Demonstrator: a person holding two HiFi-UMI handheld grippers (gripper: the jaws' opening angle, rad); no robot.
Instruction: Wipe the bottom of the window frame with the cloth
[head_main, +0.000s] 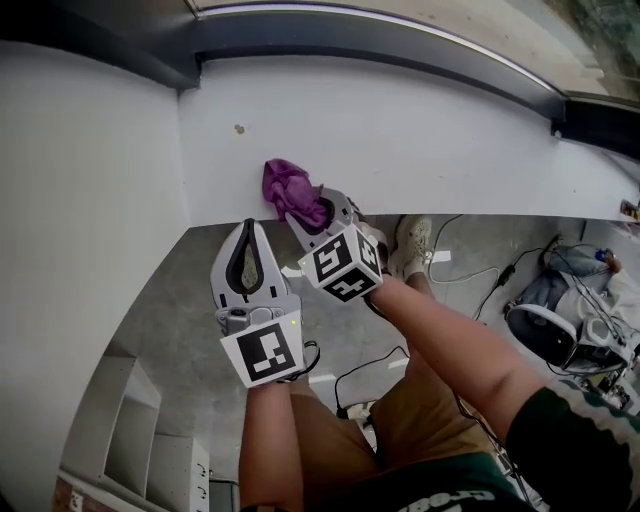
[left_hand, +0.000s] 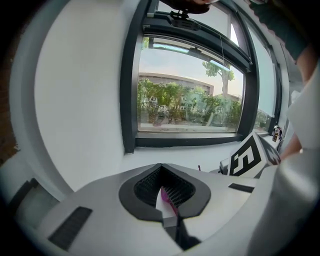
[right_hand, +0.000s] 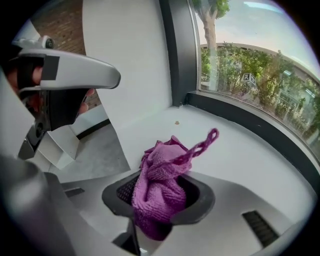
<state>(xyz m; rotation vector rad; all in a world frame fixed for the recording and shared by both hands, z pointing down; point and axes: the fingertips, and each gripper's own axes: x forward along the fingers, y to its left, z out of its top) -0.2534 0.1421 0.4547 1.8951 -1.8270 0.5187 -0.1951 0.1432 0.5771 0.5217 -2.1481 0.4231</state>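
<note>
A purple cloth (head_main: 290, 190) hangs bunched in my right gripper (head_main: 305, 215), which is shut on it just above the front edge of the white sill (head_main: 430, 150). In the right gripper view the cloth (right_hand: 162, 185) fills the gap between the jaws, and a loop of it sticks up. The dark bottom rail of the window frame (head_main: 380, 40) runs along the sill's far side, well beyond the cloth. My left gripper (head_main: 247, 230) is beside the right one, on its left, shut with nothing in it. In the left gripper view the frame rail (left_hand: 190, 141) lies ahead.
A white wall (head_main: 90, 180) bounds the sill on the left. A small speck (head_main: 239, 129) lies on the sill near that corner. Below are grey floor, cables (head_main: 480, 275), a fan (head_main: 545, 335) and a white shelf unit (head_main: 120, 430).
</note>
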